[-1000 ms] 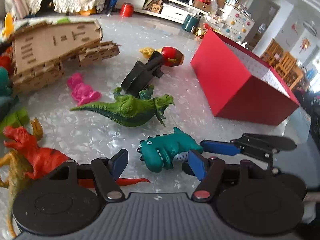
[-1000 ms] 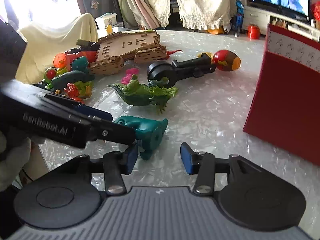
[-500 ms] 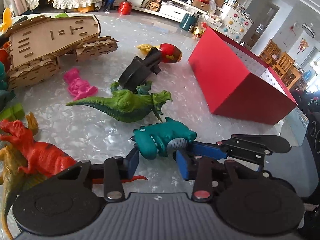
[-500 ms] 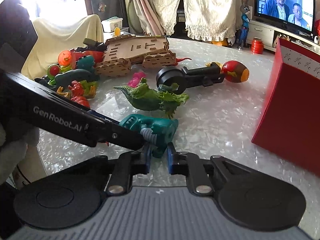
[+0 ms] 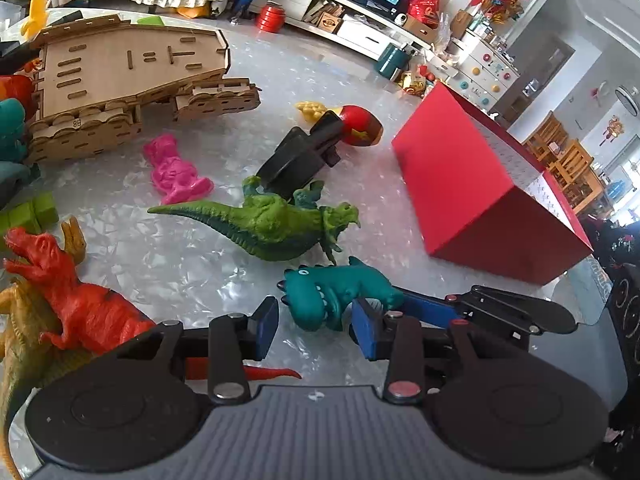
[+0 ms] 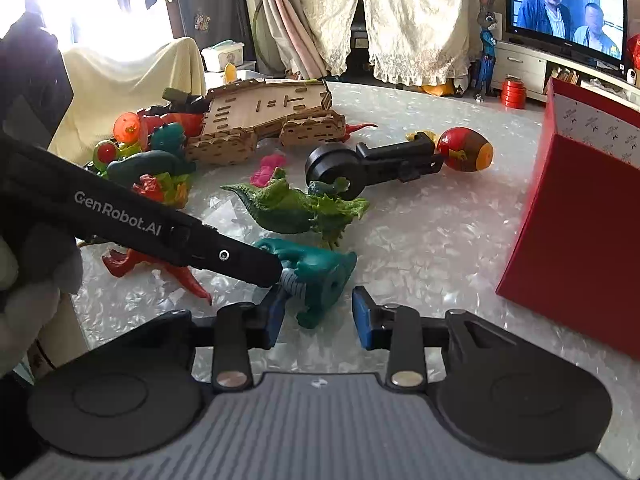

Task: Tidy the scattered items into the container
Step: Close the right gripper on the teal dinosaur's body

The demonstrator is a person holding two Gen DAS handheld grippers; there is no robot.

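Observation:
A teal toy dinosaur [image 5: 332, 292] lies on the pearly table, its head between the pads of my left gripper [image 5: 316, 328], which is shut on it. From the right wrist view its tail end [image 6: 324, 276] faces me, and the left gripper's black finger [image 6: 240, 260] lies against its side. My right gripper [image 6: 318, 316] stands around the hind leg; its jaws are opening and the pads do not press on it. The red box [image 5: 460, 184] stands open-topped to the right.
A green dinosaur [image 5: 272, 228], a black wheeled toy [image 5: 296, 156], a red egg-shaped toy [image 5: 360, 124] and a pink figure [image 5: 176, 172] lie beyond. A wooden model [image 5: 120, 76] sits far left. Red and yellow dinosaurs [image 5: 76, 300] lie near left.
The left jaws closed in on the teal dinosaur's head and held. The right jaws came almost together by its tail end, then parted again. Both hands stayed nearly in place.

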